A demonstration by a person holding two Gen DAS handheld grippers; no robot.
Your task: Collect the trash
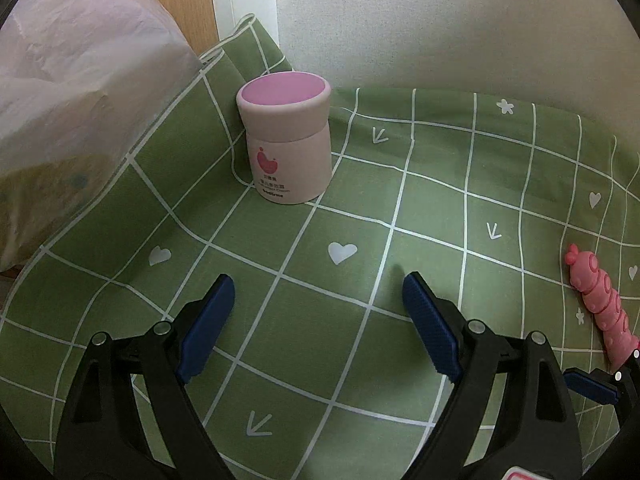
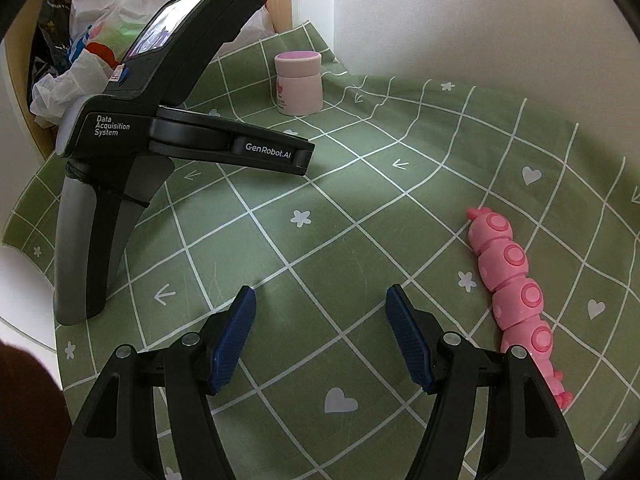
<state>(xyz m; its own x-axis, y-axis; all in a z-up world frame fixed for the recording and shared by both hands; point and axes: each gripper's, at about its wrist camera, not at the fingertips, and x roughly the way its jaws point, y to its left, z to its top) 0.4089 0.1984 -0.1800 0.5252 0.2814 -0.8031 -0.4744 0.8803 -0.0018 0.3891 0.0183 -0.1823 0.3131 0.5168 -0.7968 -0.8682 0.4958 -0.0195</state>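
Both the left gripper (image 1: 318, 292) and right gripper (image 2: 320, 304) hover with fingers apart and empty, while the pink jar (image 1: 286, 138) near the plastic bag (image 1: 76, 92) looks uncollected.

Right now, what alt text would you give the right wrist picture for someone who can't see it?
An open gripper hovers over a green checked tablecloth, holding nothing. A pink caterpillar toy lies to its right, a pink jar stands at the back, and the other handheld gripper is at left before plastic bags.
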